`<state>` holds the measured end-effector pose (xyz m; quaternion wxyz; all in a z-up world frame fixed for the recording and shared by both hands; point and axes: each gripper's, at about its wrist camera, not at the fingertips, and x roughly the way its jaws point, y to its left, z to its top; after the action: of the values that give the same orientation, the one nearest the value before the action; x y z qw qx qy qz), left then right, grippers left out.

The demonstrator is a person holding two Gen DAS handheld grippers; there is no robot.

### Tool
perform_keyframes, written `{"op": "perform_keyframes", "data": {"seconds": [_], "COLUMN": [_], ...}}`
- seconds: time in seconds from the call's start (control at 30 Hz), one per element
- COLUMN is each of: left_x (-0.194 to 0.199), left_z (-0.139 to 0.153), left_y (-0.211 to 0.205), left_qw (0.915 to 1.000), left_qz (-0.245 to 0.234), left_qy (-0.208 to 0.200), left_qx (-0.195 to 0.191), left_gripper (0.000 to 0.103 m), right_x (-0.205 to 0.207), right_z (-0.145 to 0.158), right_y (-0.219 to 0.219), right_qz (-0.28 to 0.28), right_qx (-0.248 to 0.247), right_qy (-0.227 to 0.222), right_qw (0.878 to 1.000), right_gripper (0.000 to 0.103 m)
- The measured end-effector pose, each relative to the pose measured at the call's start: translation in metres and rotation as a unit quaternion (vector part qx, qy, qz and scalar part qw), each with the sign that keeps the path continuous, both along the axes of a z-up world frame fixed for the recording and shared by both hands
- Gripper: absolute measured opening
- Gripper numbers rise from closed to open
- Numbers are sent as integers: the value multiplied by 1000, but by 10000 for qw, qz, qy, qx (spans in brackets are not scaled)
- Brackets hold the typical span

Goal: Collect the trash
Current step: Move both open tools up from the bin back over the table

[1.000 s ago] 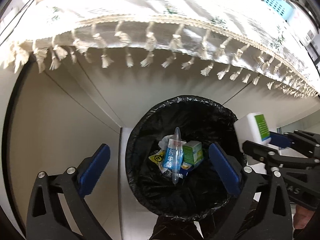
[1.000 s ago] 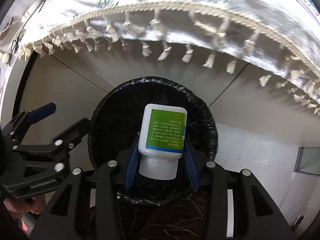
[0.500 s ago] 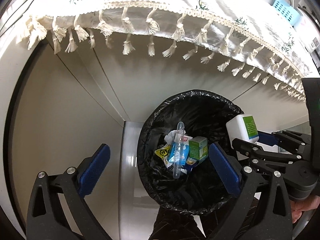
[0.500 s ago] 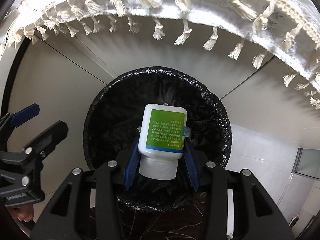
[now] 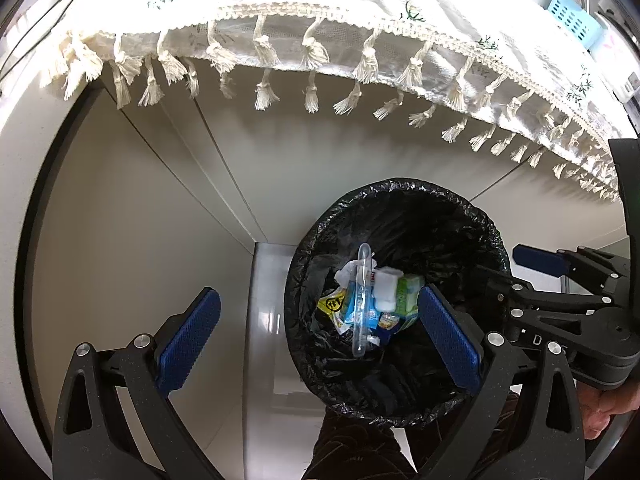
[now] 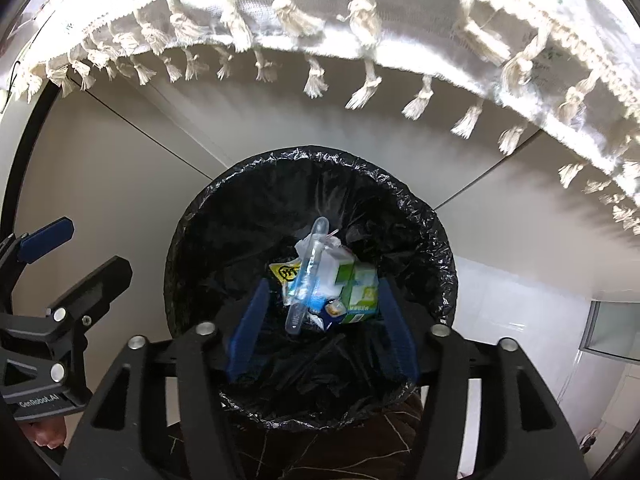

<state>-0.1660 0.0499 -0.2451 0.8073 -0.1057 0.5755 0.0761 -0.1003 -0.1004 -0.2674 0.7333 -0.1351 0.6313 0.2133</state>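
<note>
A black-lined trash bin (image 5: 400,185) (image 6: 312,153) stands on the floor below both grippers. Inside lie a clear plastic tube (image 5: 362,300) (image 6: 308,276), a green carton (image 5: 408,298) (image 6: 358,292), a yellow wrapper (image 5: 331,303) and a white bottle (image 5: 386,288) (image 6: 331,269) on top of the pile. My right gripper (image 6: 323,285) (image 5: 516,270) points straight down over the bin. Its jaws are opening and nothing is between the pads. My left gripper (image 5: 318,296) (image 6: 86,252) hangs wide open and empty over the bin's left side.
A white tablecloth with knotted tassels (image 5: 320,52) (image 6: 360,40) overhangs the bin from above. Grey cabinet panels (image 5: 140,220) stand behind the bin. A blue basket (image 5: 572,20) sits on the table at top right. A person's hand (image 5: 608,408) holds the right gripper's handle.
The right gripper's jaws have spread and let go of the white bottle with the green label. The bottle has dropped into the bin and now lies on the trash.
</note>
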Motion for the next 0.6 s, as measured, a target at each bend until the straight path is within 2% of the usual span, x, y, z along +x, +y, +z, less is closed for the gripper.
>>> {"op": "perform_keyframes", "data": {"seconds": [0.2,0.27,0.4,0.6], "left_x": [3,4,11,19], "left_z": [16,25,43,76], "left_y": [-2,-4,-2,-3], "left_qw": [10000,9999,9998,9991], "left_qz": [22,21,63,84], "left_qy": [-5,-67,-187,-395], "left_qx": [50,81,21,86], "left_gripper": [97,97,97,97], "right_x": [3,5,13,19], "right_z": [36,49,77,119], "right_y": [-11,-15,-26,-43], "right_qz": [-50,-71,-175,-346], "right_qx": [-37,-25,13,132], "right_qy": [-289,-398,-641,-887], "right_qw": [9996,9992,9978,9954], "right_gripper": [83,87,93,95]}}
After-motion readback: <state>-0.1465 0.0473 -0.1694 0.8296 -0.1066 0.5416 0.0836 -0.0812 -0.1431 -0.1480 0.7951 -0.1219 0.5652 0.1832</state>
